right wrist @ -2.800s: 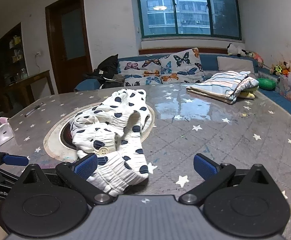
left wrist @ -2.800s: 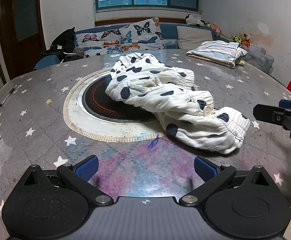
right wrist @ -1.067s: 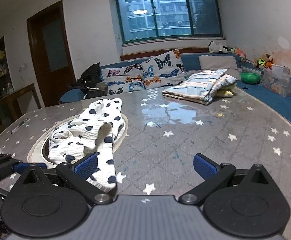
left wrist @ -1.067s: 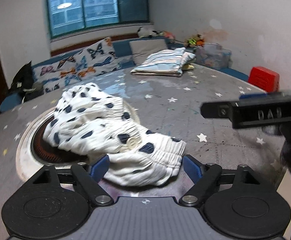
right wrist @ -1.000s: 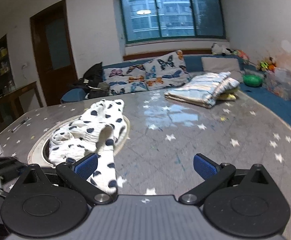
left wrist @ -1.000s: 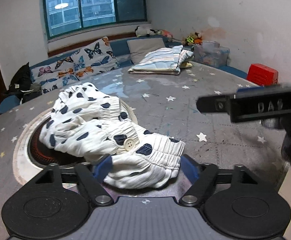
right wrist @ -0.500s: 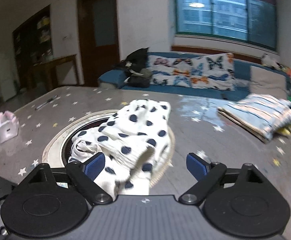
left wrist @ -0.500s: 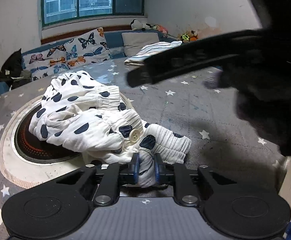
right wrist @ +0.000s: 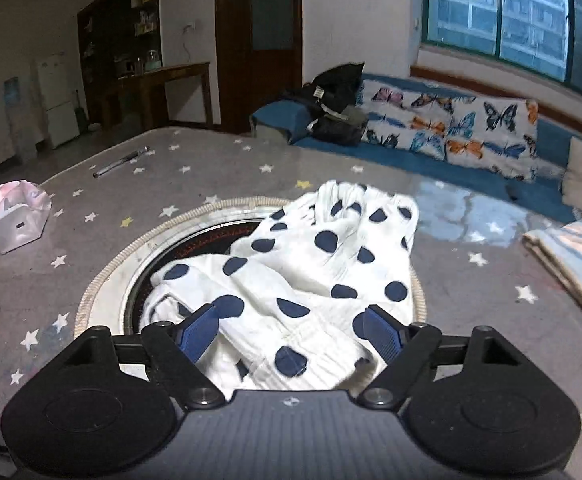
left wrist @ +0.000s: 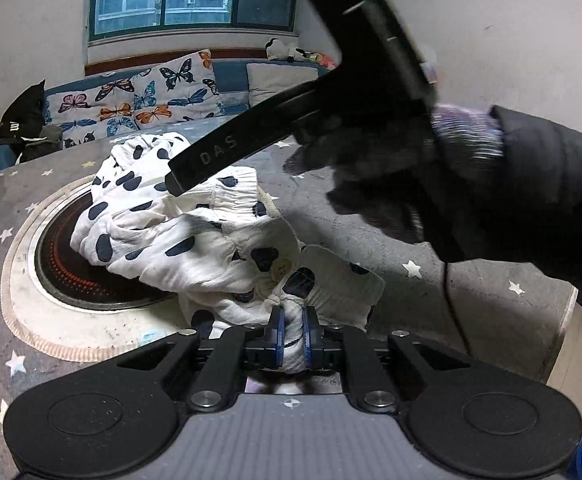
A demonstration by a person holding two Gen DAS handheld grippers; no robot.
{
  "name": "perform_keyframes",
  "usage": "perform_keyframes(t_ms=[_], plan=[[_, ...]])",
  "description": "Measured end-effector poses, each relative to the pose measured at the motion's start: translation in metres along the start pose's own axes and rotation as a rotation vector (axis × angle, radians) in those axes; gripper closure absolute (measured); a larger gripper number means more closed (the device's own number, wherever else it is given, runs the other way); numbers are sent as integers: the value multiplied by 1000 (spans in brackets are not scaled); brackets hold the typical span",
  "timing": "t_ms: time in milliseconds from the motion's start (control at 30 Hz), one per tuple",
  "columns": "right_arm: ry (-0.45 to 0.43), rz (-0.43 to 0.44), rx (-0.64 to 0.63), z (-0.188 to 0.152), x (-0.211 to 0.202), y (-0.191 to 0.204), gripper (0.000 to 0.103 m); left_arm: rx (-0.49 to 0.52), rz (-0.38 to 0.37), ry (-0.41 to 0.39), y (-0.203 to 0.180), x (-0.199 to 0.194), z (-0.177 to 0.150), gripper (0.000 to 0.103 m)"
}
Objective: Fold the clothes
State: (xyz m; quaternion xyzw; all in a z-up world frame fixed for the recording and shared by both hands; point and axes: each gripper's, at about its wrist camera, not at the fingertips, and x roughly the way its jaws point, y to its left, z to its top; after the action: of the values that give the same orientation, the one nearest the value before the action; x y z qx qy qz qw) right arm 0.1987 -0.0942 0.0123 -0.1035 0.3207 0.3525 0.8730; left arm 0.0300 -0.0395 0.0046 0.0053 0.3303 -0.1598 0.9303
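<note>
A white garment with dark blue polka dots (left wrist: 195,240) lies crumpled on the grey star-print table (left wrist: 471,300), partly over a round inset hotplate (left wrist: 63,268). My left gripper (left wrist: 291,334) pinches a bunched fold at the garment's near edge, close to a white button, and its jaws are closing on the cloth. My right gripper (right wrist: 291,330) hovers over the garment (right wrist: 315,264) with its jaws closing. Cloth lies between its blue pads (right wrist: 199,328), which stand apart from it. In the left wrist view one of its fingers (left wrist: 219,156) reaches over the garment, held by a gloved hand (left wrist: 371,152).
A folded striped cloth (right wrist: 579,256) rests at the table's right. A pen (right wrist: 121,162) and a pink-white pouch (right wrist: 15,216) lie at the far left. A sofa with butterfly pillows (right wrist: 451,124) runs behind. The table edge (left wrist: 567,308) is near on the right.
My left gripper went from open to pinched on the garment's near edge. My right gripper swung leftward from beside the garment to over it, and its jaws narrowed.
</note>
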Motion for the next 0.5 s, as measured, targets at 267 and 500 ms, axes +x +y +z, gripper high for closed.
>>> perform_keyframes(t_ms=[267, 500], plan=[[29, 63, 75, -10, 2, -18, 71, -8, 16, -4, 6, -9, 0, 95], [-80, -17, 84, -19, -53, -13, 88, -9, 58, -25, 15, -24, -1, 96]])
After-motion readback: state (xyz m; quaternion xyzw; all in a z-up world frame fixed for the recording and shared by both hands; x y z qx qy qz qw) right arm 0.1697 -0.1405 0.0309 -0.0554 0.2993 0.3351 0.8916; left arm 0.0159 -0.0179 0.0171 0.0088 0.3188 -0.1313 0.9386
